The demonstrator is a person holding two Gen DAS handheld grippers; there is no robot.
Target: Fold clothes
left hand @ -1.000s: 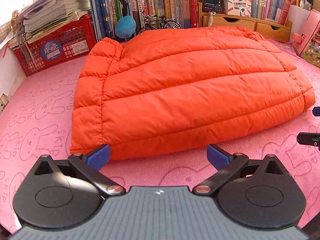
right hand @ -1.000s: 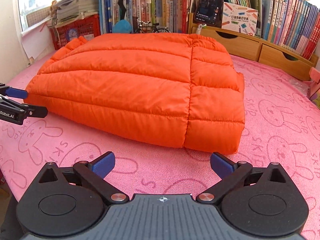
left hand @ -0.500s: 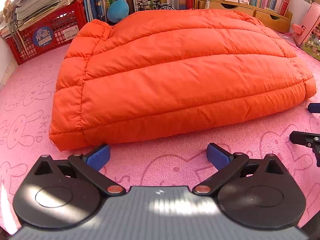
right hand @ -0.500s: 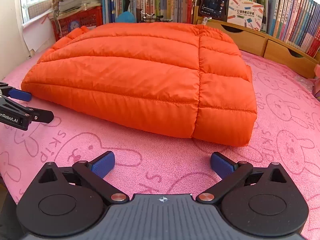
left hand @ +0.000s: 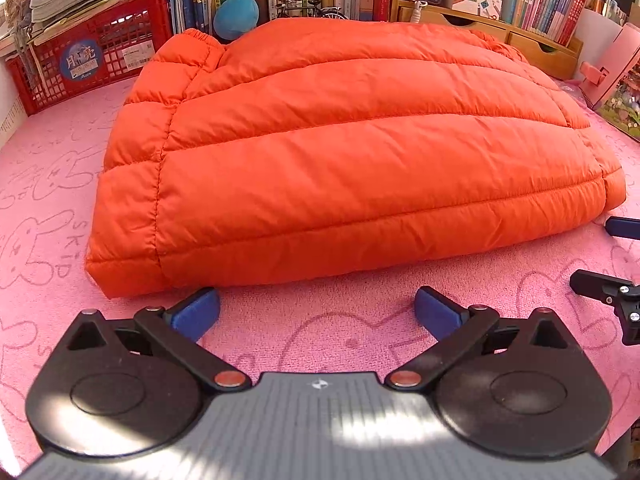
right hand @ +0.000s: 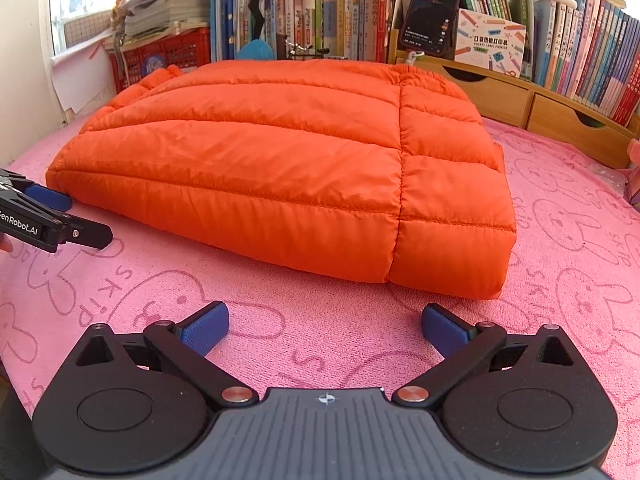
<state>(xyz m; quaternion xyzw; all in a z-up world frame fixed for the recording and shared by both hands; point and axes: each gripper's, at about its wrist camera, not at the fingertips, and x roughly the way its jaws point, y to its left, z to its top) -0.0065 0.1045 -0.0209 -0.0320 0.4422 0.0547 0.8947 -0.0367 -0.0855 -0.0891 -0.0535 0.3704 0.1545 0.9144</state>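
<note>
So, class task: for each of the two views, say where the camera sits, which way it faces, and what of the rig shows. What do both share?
Left wrist: sits on the left gripper, low over the pink cloth, facing the jacket's near-left edge; its open fingers show, the right gripper at the right edge.
Right wrist: sits on the right gripper, facing the jacket's near-right corner; open fingers show, the left gripper at the left edge.
Shared: jacket, cloth, red crate, books.

Both wrist cams sit low, close, facing the orange jacket (left hand: pixel 340 160) from its near-left & near-right corners.
</note>
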